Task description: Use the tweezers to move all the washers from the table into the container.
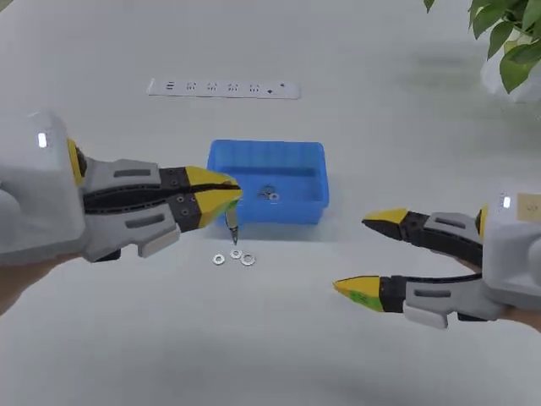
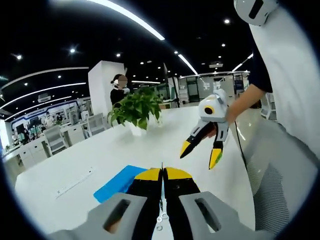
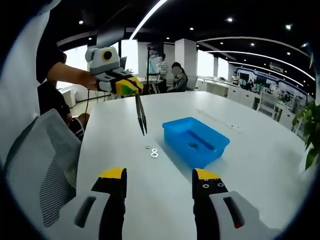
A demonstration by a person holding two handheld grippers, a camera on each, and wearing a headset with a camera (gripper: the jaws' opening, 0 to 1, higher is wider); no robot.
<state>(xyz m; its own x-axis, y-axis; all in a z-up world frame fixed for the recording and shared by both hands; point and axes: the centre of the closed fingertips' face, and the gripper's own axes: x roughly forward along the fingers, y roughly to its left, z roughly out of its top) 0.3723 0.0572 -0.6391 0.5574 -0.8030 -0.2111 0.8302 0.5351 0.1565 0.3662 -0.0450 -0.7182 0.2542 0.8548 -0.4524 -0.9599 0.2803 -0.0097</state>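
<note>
Three washers (image 1: 235, 255) on tabletop (image 1: 127, 338), just in front of one blue container (image 1: 254, 152); more inside, count unclear. Left tongs (image 1: 235, 193) clamped on one tweezers (image 1: 232, 227), seen full length in right gripper view. Right tongs (image 1: 351, 254) apart, right of container.

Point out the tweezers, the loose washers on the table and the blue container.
tweezers (image 3: 141, 117), right gripper view, midway down the blades.
washers (image 1: 248, 260), head view, rightmost of three on the table.
blue container (image 1: 287, 213), head view, its near wall.
</note>
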